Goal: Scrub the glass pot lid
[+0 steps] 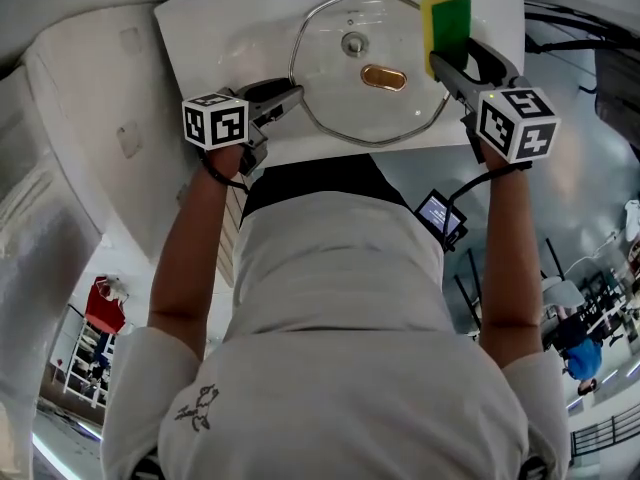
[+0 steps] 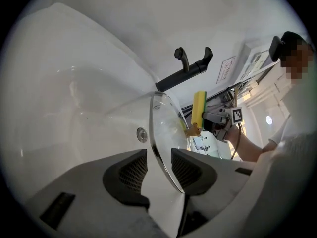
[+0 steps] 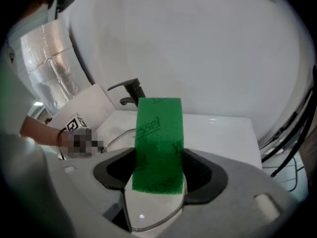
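Straddling the left rim of the glass pot lid, the left tongs stand parted, with both pads clear of the metal band. The lid therefore rests loose in the white sink rather than pinned, though the tongs seem placed to steady it. The right tongs are clamped on a yellow-and-green sponge, held upright at the lid's right edge, apparently poised for scrubbing. Whether the sponge touches the glass is unclear. A black faucet stands behind the basin.

Glossy glass lid, rough green sponge
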Tool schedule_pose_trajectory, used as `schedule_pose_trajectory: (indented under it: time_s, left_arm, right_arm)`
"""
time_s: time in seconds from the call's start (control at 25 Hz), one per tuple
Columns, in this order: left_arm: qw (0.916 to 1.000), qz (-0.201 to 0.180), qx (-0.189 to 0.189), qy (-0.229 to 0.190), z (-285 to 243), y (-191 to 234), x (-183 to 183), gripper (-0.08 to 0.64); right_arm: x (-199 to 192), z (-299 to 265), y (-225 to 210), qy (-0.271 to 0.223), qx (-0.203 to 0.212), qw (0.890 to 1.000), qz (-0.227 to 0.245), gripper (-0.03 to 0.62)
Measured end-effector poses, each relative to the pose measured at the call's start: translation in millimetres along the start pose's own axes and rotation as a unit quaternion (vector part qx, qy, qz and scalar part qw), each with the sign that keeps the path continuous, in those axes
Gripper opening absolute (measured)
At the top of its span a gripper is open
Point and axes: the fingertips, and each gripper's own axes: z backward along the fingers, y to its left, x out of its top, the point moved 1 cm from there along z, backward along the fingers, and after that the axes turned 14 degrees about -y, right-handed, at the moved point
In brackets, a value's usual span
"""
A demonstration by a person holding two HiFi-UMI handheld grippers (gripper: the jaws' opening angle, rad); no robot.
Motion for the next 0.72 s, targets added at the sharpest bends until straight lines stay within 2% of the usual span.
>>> schedule_pose_trajectory:
  time_s: [0.2,0.52,0.72]
  left_arm:
    - [0.9995,0.021,-0.022,0.002,-5.2,0.8,-0.6,0.152]
    - [0.9965,0.053,-0.064,-0.003,-7.2,3.0,-2.0,0.149]
    - [0.9935,0.066,-0.093,-0.007,-8.6,-0.8,-1.3,0.105]
  right_arm:
    - [-12.2,-11.9,-2.2,0.042,0.006,0.999,0.011,0.296]
    - [-23.6,-30.2,-4.1,0.081,0.016,0.997,0.010,0.296]
    - [-25.6,-38.5,-4.0,0.098,0.020,0.995,0.011,0.296]
